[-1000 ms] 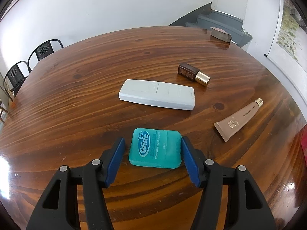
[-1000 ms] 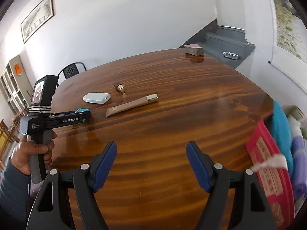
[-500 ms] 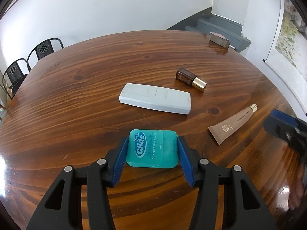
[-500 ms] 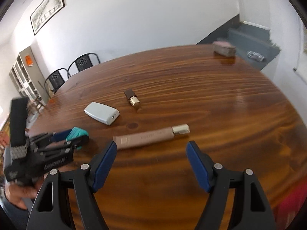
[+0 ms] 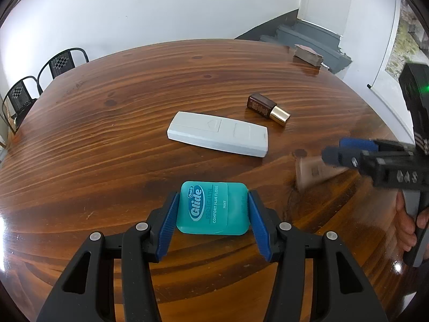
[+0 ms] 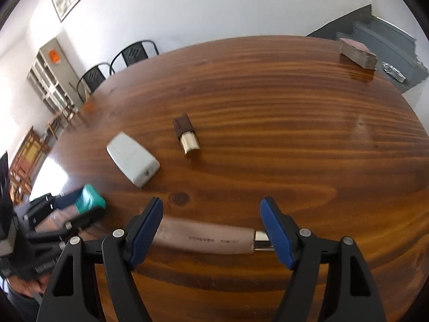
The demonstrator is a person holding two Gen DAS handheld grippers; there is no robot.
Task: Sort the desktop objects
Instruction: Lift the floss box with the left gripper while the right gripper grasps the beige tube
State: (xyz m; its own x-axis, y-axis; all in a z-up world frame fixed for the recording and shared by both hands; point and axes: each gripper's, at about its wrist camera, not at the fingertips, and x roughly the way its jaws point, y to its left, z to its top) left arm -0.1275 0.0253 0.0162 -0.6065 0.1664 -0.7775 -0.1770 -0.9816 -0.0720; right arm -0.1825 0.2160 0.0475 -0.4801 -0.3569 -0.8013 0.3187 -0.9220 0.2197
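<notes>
From the left wrist view, the left gripper [image 5: 213, 221] had its blue pads closed against both sides of the teal floss box [image 5: 213, 208], which sat near the table's near edge; whether the box was lifted or resting on the wooden table [image 5: 107, 139] could not be told. Beyond it lay the white remote [image 5: 217, 133], and farther right the brown bottle with a gold cap [image 5: 268, 109], neither touched. At the right, the right gripper [image 5: 335, 151] appeared blurred over the tan tube [image 5: 312, 173], most of which was smeared by motion and partly covered. A stack of cards [image 5: 308, 54] sat at the far edge. No sorting container or grouped pile showed, so the sort seemed barely begun: one item gripped, the rest loose.

From the right wrist view, the right gripper [image 6: 211, 225] stood wide apart, its pads straddling the tan tube [image 6: 206, 238] lengthwise without visibly pressing it; the tube lay flat on the table [image 6: 295, 134], its silver cap just beside the right-hand pad. The grasp was judged not yet made. At the left, the left gripper [image 6: 80, 206] with the teal floss box [image 6: 89, 201] was blurred. The white remote [image 6: 132, 158] and brown bottle [image 6: 186, 134] lay apart in the middle distance, the stack of cards [image 6: 358, 53] far right. Where the items were meant to go stayed out of sight in both views.
</notes>
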